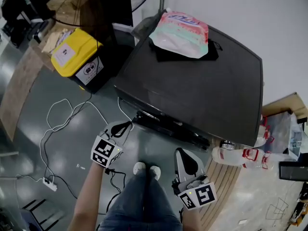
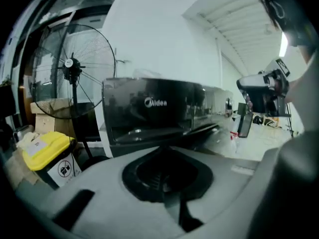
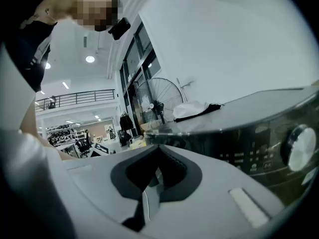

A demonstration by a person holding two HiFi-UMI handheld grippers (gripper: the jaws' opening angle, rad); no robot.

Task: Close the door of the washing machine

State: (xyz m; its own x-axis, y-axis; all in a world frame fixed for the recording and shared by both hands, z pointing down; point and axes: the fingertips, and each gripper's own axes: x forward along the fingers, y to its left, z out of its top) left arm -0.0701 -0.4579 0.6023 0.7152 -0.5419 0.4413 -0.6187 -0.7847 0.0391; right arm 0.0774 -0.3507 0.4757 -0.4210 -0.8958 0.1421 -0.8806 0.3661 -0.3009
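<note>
head view: the washing machine (image 1: pixel 202 88) stands just ahead, its door (image 1: pixel 169 127) swung out at the front. the left gripper (image 1: pixel 126 126) and right gripper (image 1: pixel 181 154) have their fingers together, both empty. the door looks rigid, hinged and probably light to swing; push on its outer edge.
</note>
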